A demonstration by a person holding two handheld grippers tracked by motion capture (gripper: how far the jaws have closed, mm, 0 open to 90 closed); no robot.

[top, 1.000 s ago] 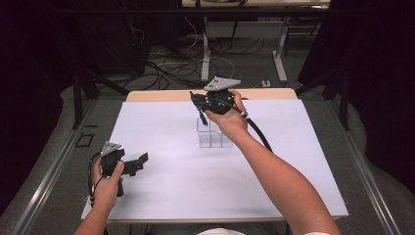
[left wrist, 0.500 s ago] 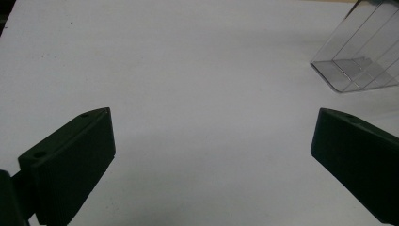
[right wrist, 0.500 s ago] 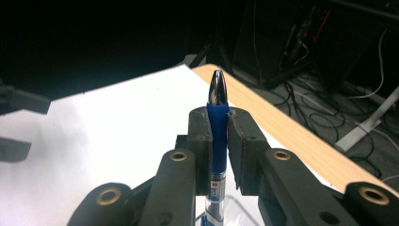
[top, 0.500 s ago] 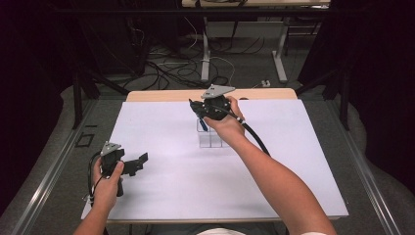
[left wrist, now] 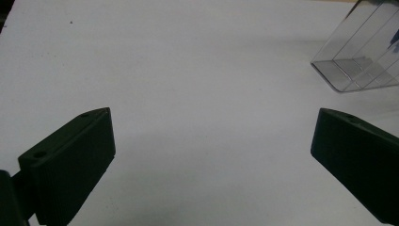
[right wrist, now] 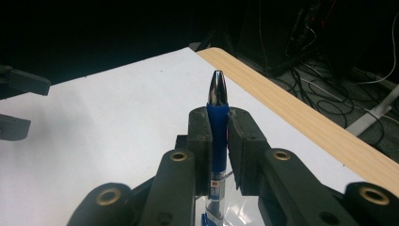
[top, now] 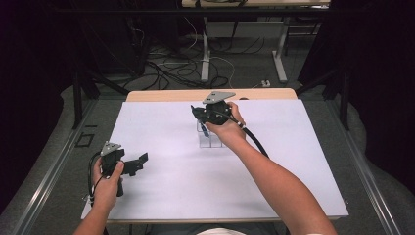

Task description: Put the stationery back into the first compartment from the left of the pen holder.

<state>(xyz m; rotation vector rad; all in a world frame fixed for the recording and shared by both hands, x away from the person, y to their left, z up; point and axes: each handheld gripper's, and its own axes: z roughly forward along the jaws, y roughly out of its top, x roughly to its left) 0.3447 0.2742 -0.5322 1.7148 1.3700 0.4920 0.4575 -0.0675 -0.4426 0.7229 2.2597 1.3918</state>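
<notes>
White sheet (top: 171, 196) covers the table; cables trail on the floor at upper frame. My right gripper (right wrist: 218, 141) is clamped on one blue pen (right wrist: 217, 122), silver tip up, over the clear compartmented holder (top: 211, 139) at frame centre. To do this well I judge: keep the pen vertical, align with one compartment before moving. Left gripper (top: 132, 164), jaws spread and empty, sits lower left. Count: one pen, one holder, two grippers.

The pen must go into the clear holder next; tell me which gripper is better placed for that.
Right. The right gripper is shut on the blue pen, directly above the clear holder. The left gripper is open, holds nothing, and sits apart near the table's near-left side.
</notes>
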